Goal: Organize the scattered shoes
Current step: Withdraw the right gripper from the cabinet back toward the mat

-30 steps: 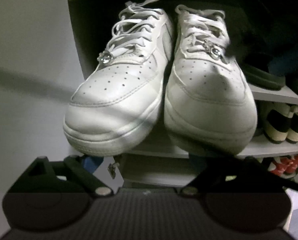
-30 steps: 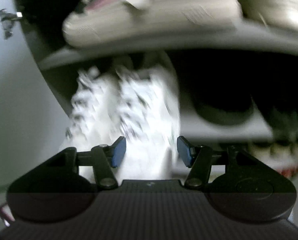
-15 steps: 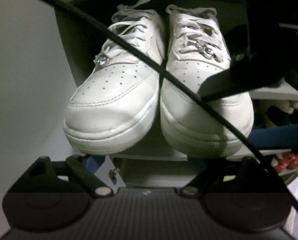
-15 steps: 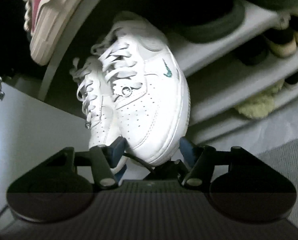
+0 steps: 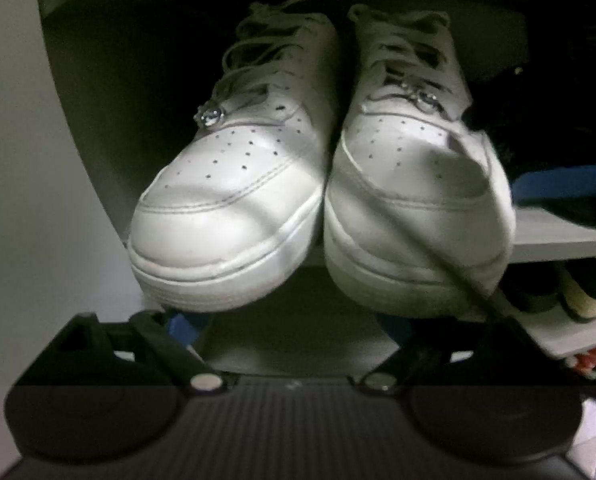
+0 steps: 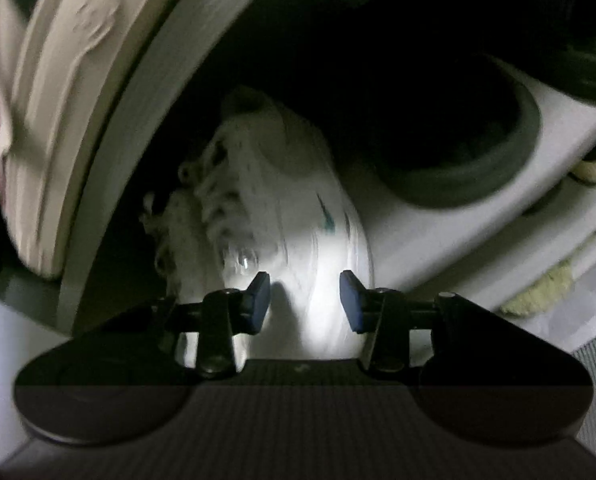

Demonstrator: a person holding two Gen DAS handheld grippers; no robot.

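A pair of white sneakers stands toes-out on a grey shelf (image 5: 558, 240). In the left wrist view the left sneaker (image 5: 226, 200) and the right sneaker (image 5: 414, 200) fill the middle. My left gripper (image 5: 292, 326) sits just below their toes, its jaws wide and opening, with nothing pressed between them. In the blurred right wrist view my right gripper (image 6: 305, 304) hovers in front of the toe of the sneaker with a teal logo (image 6: 310, 240). Its jaws are closing and its blue pads (image 6: 258, 304) do not press on the shoe. The other sneaker (image 6: 182, 240) lies behind it.
A black cable (image 5: 438, 248) crosses the right sneaker's toe. A dark shape with a blue strip (image 5: 558, 182) stands at its right. A cream and pink shoe (image 6: 38, 120) sits on the shelf above, a dark slipper (image 6: 458, 152) beside the pair, and striped shoes (image 5: 586, 292) lower down.
The left gripper has come closer to the sneakers. The dark shape that covered the right sneaker has drawn off to the right. The right gripper rolled, moved nearer the toe, and its jaws narrowed.
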